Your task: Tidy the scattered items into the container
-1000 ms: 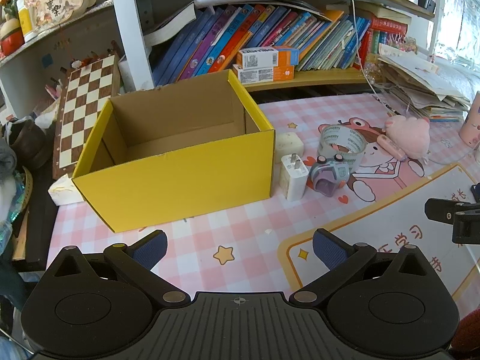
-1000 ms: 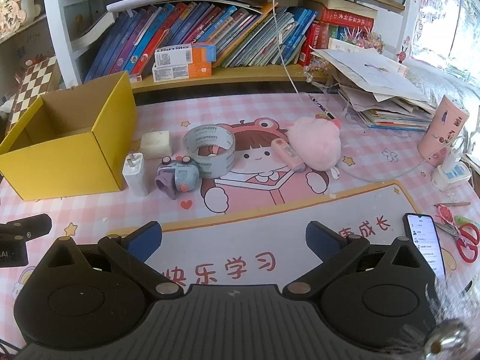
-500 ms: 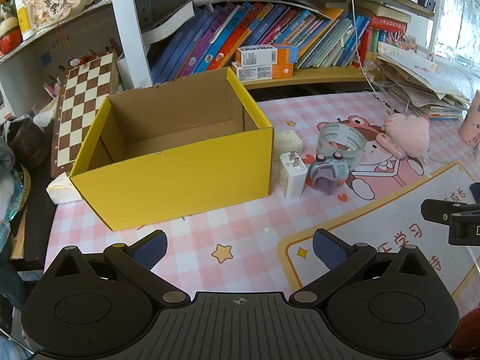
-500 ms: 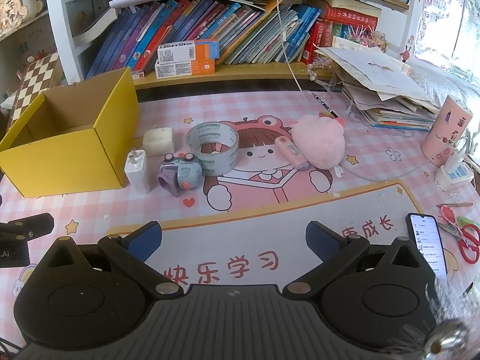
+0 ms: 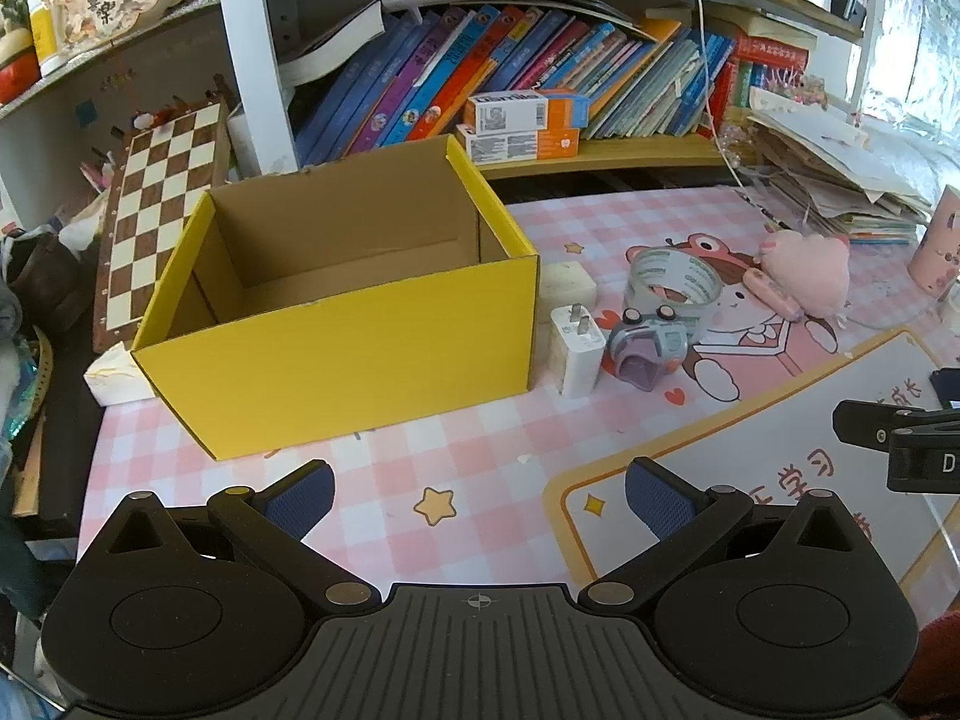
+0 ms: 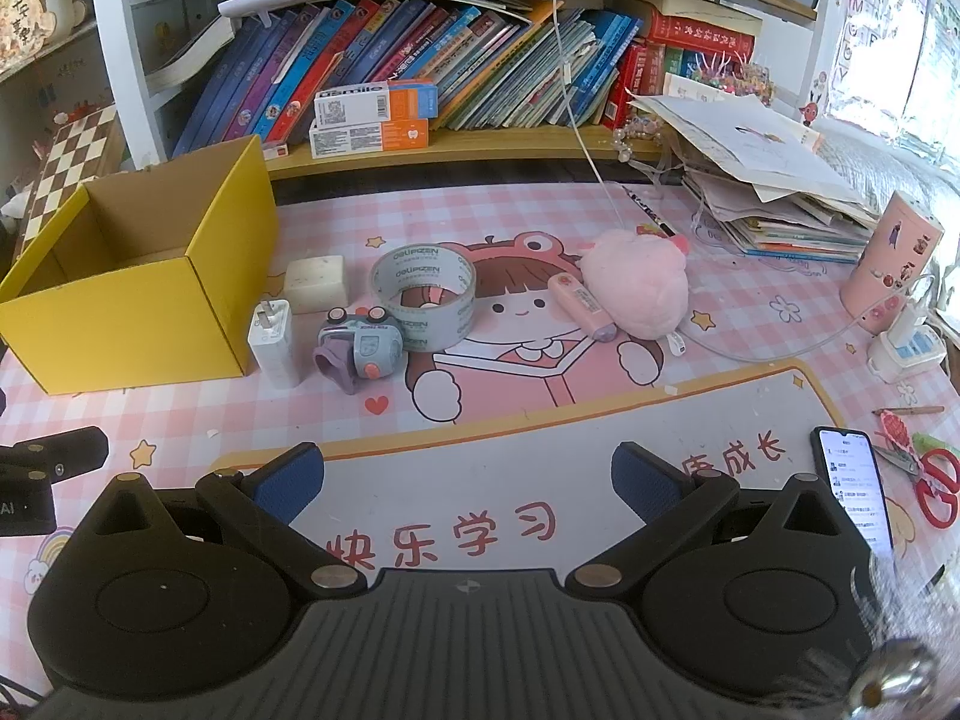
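Both grippers spread wide, nothing held. Left gripper (image 5: 477,489) hovers low over the worktop (image 5: 480,462); the yellow box (image 5: 336,354) sits straight ahead of it, open top, looks empty from here. Right gripper (image 6: 465,474) has the clutter ahead and slightly left: white charger (image 6: 275,343) standing upright just beside the box wall, toy car (image 6: 359,353) next to it and touching the tape roll (image 6: 423,294), white block (image 6: 316,283) behind the charger, pink stick (image 6: 579,305) against the plush (image 6: 636,282) further right.

Risks as I see them:
- Charger is tall and narrow, so a glancing finger tips it or shoves it into the box.
- Car probably rolls if nudged, and it's tight against the tape.
- Box is light cardboard, so a drop against its rim could slide it.
- White cable (image 6: 744,348) trails by the plush and could snag.
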The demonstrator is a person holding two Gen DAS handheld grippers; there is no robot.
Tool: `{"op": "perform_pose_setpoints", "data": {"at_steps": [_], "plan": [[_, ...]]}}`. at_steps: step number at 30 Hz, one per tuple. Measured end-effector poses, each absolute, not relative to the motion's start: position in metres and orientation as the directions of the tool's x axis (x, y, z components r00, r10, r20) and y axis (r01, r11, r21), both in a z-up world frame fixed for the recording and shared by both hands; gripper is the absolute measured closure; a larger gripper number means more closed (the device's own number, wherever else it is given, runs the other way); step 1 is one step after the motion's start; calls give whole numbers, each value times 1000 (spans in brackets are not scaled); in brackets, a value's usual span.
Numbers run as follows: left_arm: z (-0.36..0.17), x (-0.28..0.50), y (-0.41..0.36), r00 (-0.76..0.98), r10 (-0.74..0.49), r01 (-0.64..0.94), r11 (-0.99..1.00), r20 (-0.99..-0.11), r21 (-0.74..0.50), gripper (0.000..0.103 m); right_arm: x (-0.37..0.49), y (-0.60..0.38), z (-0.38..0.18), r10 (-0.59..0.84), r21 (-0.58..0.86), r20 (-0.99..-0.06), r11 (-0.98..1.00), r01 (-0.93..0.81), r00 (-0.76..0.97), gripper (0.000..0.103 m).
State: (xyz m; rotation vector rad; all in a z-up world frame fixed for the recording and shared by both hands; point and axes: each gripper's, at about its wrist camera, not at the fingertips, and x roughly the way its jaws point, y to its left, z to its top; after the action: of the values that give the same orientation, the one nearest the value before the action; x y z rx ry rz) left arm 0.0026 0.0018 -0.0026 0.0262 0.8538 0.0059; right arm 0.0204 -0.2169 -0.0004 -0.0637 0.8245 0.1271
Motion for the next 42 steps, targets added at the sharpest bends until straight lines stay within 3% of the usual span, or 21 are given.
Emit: {"op": "perform_pose_setpoints", "data": {"at_steps": [26, 42], "plan": [[-7, 7, 0, 636, 4, 15, 1000, -771, 18, 0, 22, -217, 2, 113, 14, -730, 988, -151, 674, 0], [-1, 7, 0, 695, -58, 67, 998, -717, -15, 0, 27, -213, 2, 130, 11, -721, 984, -176, 680, 0]]}}
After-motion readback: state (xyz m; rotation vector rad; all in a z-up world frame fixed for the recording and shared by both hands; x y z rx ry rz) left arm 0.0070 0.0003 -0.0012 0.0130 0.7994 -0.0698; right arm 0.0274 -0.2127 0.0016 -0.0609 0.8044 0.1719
